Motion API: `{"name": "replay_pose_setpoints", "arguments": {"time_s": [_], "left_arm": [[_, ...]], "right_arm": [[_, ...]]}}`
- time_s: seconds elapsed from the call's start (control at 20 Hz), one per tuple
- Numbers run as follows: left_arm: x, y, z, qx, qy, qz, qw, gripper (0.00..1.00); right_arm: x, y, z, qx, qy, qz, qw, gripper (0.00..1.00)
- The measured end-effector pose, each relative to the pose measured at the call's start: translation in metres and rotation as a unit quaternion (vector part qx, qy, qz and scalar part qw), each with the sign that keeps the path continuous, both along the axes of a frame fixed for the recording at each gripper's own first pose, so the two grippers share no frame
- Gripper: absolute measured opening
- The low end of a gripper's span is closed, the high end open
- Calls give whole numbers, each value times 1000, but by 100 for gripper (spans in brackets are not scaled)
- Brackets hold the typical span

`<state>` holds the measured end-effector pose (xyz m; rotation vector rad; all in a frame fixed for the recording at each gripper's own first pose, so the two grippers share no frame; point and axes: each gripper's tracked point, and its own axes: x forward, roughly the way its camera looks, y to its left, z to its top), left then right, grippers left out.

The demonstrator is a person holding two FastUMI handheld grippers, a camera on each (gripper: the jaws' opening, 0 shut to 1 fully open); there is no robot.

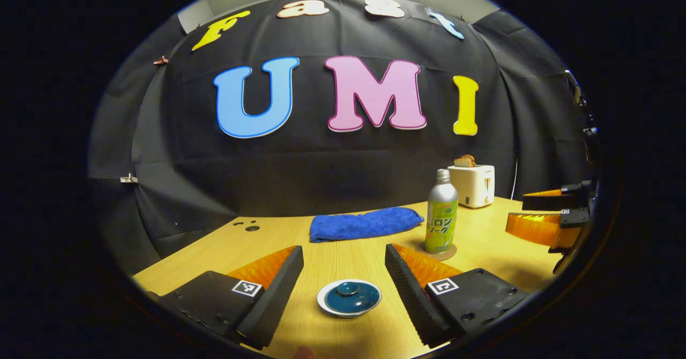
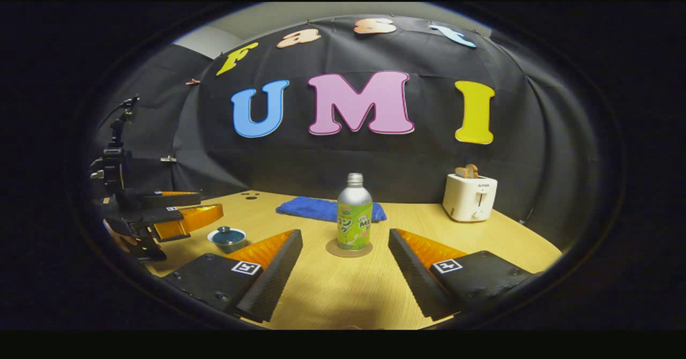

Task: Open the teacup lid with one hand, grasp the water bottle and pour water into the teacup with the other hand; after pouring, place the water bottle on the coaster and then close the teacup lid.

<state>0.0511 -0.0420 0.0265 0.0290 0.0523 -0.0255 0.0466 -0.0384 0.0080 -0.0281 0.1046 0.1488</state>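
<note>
Standing upright on its round coaster (image 2: 349, 250), the water bottle (image 2: 354, 212) has a green label with foreign writing. The left gripper (image 1: 343, 278) and right gripper (image 2: 345, 265) are both wide open, holding nothing. The lid (image 1: 351, 296) sits on the teacup (image 1: 323, 301).

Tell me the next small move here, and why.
Probably lower the left tongs onto the teacup lid and close on its knob. The lid is on the teacup, both tongs are open and empty, and the left pair already frames the cup. The water bottle stands on its coaster between the right tongs, ready for grasping afterwards.
</note>
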Motion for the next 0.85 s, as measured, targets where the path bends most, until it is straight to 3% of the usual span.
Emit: {"name": "replay_pose_setpoints", "arguments": {"time_s": [0.45,0.85], "left_arm": [[-67,-15,52,-15,-65,-10,998,96],[-87,-20,44,-39,-51,-14,998,96]], "right_arm": [[-48,-5,31,-3,-32,-16,999,100],[-81,-35,36,0,-52,-61,997,99]]}}
